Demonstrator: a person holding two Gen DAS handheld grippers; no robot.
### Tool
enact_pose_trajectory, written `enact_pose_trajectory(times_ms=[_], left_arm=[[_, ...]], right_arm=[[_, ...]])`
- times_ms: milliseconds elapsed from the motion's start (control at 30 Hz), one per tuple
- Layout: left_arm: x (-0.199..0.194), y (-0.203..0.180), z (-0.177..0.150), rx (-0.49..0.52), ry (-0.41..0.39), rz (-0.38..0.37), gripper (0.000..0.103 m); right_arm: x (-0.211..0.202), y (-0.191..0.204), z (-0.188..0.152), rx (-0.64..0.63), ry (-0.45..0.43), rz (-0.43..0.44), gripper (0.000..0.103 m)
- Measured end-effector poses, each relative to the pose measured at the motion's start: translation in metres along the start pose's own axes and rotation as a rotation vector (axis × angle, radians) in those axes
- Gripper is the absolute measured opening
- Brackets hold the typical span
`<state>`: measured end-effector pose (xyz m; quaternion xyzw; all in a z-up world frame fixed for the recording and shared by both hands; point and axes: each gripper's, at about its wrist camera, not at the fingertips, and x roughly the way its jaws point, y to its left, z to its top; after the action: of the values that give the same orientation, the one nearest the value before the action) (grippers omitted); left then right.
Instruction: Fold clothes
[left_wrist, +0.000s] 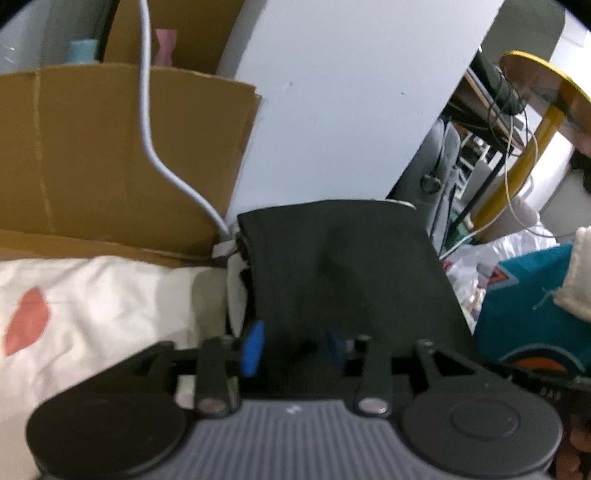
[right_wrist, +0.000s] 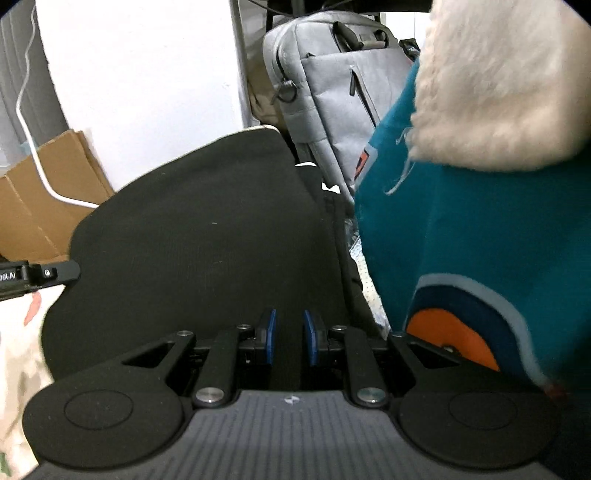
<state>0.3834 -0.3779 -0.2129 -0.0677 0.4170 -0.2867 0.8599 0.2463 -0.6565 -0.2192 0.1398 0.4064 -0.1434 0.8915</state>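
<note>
Both grippers meet my black garment (right_wrist: 207, 236): right gripper (right_wrist: 289, 341) parted over it, left gripper (left_wrist: 291, 345) seemingly pinching its near edge, cloth running straight ahead.

From the left wrist view, a cardboard box (left_wrist: 110, 155) walls off ten to twelve o'clock, a white cable (left_wrist: 155, 147) hangs across its face, and the black garment (left_wrist: 343, 266) fills the way dead ahead, leaving open passage only over the white patterned bedding (left_wrist: 92, 295) at nine o'clock. From the right wrist view, a teal cloth (right_wrist: 480, 240) with a fuzzy white piece (right_wrist: 498, 85) crowds one to four o'clock. A grey bag (right_wrist: 332, 85) stands at twelve behind the black garment.
</note>
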Motion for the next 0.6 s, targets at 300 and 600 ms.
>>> enact_pose_trajectory(times_ms=[300,600], left_arm=[[-0.089,-0.010,-0.012,0.004,0.028,0.017,0.066],[-0.174,-0.030,-0.033,0.076,0.057,0.001,0.076]], right_arm=[[-0.058,0.020,-0.002,-0.007,0.000,0.024,0.045],[-0.120,0.029,-0.006,-0.006,-0.038,0.028,0.056]])
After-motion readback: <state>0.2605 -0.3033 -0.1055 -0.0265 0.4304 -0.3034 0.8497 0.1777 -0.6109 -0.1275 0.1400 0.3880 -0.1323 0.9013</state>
